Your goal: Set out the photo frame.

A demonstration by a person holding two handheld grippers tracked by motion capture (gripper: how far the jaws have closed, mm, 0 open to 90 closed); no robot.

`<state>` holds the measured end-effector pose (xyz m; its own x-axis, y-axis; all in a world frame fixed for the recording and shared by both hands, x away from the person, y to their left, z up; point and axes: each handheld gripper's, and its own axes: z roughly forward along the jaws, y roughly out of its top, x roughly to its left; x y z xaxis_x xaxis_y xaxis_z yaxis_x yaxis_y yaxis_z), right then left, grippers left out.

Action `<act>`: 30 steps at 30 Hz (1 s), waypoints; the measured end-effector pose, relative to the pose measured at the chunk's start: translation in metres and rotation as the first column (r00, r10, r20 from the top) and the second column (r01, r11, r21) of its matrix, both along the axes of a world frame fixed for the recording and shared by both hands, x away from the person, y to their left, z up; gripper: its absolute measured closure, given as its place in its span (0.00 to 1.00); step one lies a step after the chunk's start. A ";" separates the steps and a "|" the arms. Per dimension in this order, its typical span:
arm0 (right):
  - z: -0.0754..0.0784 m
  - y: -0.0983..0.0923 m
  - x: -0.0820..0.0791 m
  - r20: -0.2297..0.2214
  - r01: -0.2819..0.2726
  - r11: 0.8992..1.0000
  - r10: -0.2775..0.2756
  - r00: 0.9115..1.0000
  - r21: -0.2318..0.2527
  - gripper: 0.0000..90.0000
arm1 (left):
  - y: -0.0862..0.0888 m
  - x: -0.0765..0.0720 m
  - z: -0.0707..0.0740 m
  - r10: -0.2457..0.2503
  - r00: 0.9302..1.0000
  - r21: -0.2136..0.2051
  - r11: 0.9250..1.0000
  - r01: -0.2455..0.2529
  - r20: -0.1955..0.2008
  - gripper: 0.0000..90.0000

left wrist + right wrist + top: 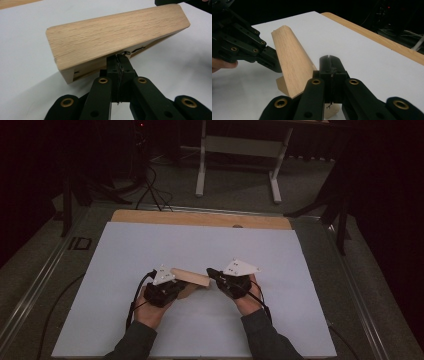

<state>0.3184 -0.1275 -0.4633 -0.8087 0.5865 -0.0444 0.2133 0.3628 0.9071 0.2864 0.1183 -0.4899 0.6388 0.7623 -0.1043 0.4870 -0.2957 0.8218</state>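
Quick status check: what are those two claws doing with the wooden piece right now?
Left claw shut on wooden block, one end. Right claw shut, at the other end; grip on it unclear. Block tilted above white board. Nothing in the way.

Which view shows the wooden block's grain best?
The left gripper view: the wooden block sits close, its broad face sharp. The right gripper view shows it foreshortened; the high view shows it small between both grippers.

The wooden block (117,37) is pale tan oak with fine darker grain lines running along its length. Both grippers, the left gripper (119,61) and the right gripper (331,66), are matte black with brass-coloured rivets; each carries a light grey plate in the high view. The table (150,250) is white, with a tan wooden edge at 12 o'clock. The sleeves (135,342) are dark grey.
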 end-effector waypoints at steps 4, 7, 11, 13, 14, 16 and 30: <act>0.000 0.000 -0.001 -0.001 -0.002 1.000 0.002 1.000 -0.001 1.00 | -0.003 -0.001 0.001 -0.011 1.000 0.000 1.000 0.011 0.003 0.99; 0.000 0.000 -0.002 0.003 -0.006 1.000 0.006 1.000 -0.005 1.00 | -0.005 -0.002 0.001 -0.023 1.000 0.004 1.000 0.023 0.006 0.99; 0.001 0.000 -0.003 0.005 -0.011 1.000 0.011 1.000 -0.008 1.00 | -0.008 -0.002 0.001 -0.034 0.999 0.006 0.999 0.034 0.008 0.99; 0.001 0.000 -0.004 0.006 -0.014 1.000 0.014 1.000 -0.010 1.00 | -0.008 -0.002 0.001 -0.036 0.999 0.008 0.999 0.036 0.007 0.99; 0.001 0.000 -0.004 0.007 -0.015 1.000 0.015 1.000 -0.011 1.00 | -0.009 -0.002 0.001 -0.036 0.999 0.008 0.999 0.036 0.006 0.99; 0.001 0.001 -0.004 0.005 -0.017 1.000 0.017 1.000 -0.013 1.00 | -0.009 -0.002 0.001 -0.038 0.999 0.008 0.999 0.038 0.005 0.99; 0.002 0.004 -0.010 0.004 -0.042 0.999 0.042 0.999 -0.022 1.00 | -0.011 -0.001 -0.001 -0.041 0.999 0.015 0.999 0.041 -0.002 0.99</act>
<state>0.3087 -0.1234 -0.4616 -0.8326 0.5505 -0.0606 0.1934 0.3916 0.8996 0.2856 0.1074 -0.4913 0.6691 0.7372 -0.0942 0.4754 -0.3271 0.8167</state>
